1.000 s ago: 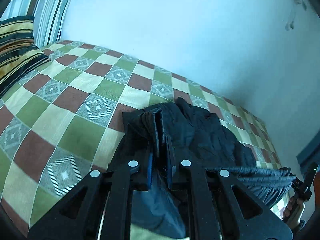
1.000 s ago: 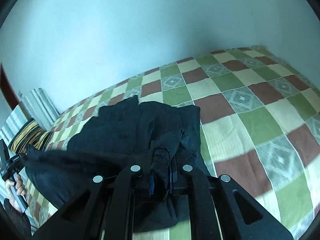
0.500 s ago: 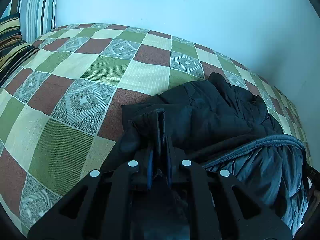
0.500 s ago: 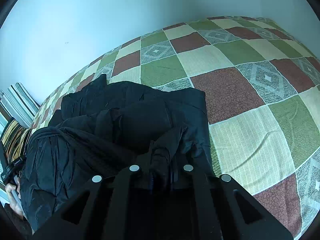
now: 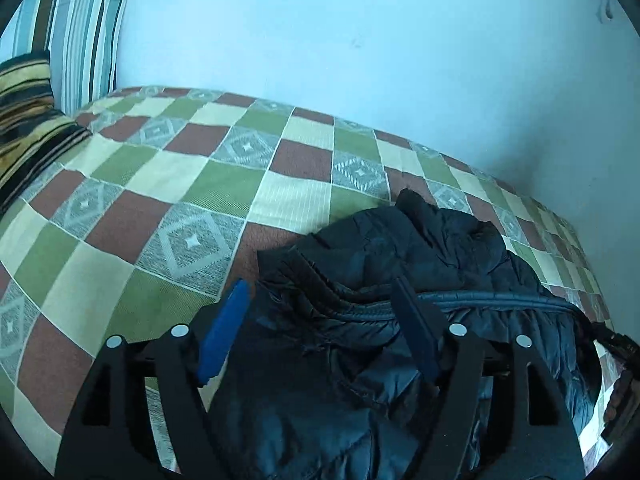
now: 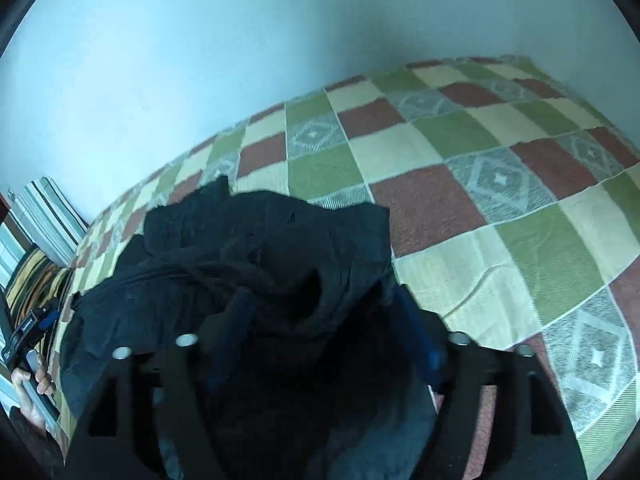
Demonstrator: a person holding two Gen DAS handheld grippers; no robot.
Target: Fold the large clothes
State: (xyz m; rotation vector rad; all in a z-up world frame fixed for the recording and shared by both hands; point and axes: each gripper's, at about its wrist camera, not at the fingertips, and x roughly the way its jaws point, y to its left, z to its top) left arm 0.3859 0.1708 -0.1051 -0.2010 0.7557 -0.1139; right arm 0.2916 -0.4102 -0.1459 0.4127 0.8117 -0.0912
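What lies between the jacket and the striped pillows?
Only bare checkered bedspread. The left wrist view shows the jacket at lower right and the pillows at upper left, with nothing on the stretch between them.

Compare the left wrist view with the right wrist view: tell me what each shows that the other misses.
Only the left wrist view shows the open left gripper and the jacket's ribbed hem. Only the right wrist view shows the open right gripper and the bare bed corner. Both show the dark jacket on the checkered bedspread, the striped pillows and the wall.
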